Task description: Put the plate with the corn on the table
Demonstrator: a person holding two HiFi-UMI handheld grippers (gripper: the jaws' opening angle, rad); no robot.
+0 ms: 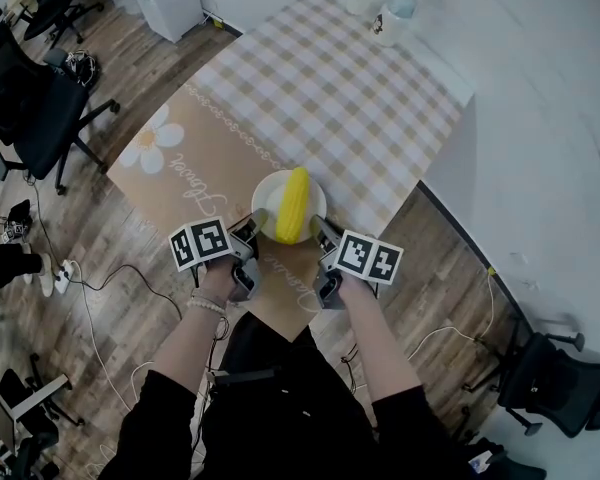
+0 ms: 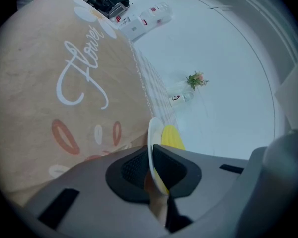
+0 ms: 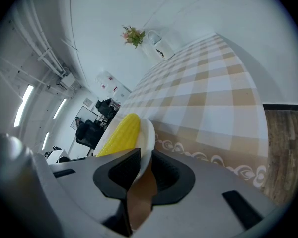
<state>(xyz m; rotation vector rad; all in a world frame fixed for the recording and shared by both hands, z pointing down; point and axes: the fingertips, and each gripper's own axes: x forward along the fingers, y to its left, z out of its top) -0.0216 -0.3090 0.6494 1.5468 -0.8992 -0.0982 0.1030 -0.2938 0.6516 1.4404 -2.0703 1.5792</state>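
- Placement looks almost done: the plate (image 1: 264,200) appears to sit on the table (image 1: 330,98), close to the table's near edge, on the brown lettered strip of the cloth
- Whether the plate's base lies fully flat on the table cannot be told from any view
- The left gripper (image 2: 151,170) is clamped on the plate's rim at the left end of the table's near edge, its pads pressing the thin rim from both faces
- The right gripper (image 3: 141,170) has the opposite rim between its jaws, but they stand somewhat apart and the pads do not seem to press, so it reads as a loosened hold
- The next move, as a judgement, calls for the left jaws to part as well, then both grippers to draw straight back off the table's near edge without dragging or tipping the rim
- The plate holds a single yellow corn (image 1: 294,205) cob, lying lengthwise toward the table's far end and inside the rim, with nothing else beside it
- At the table's far corner stand a white mug (image 1: 392,16) and a glass vase (image 3: 150,39) with a small sprig; what the mug holds cannot be seen
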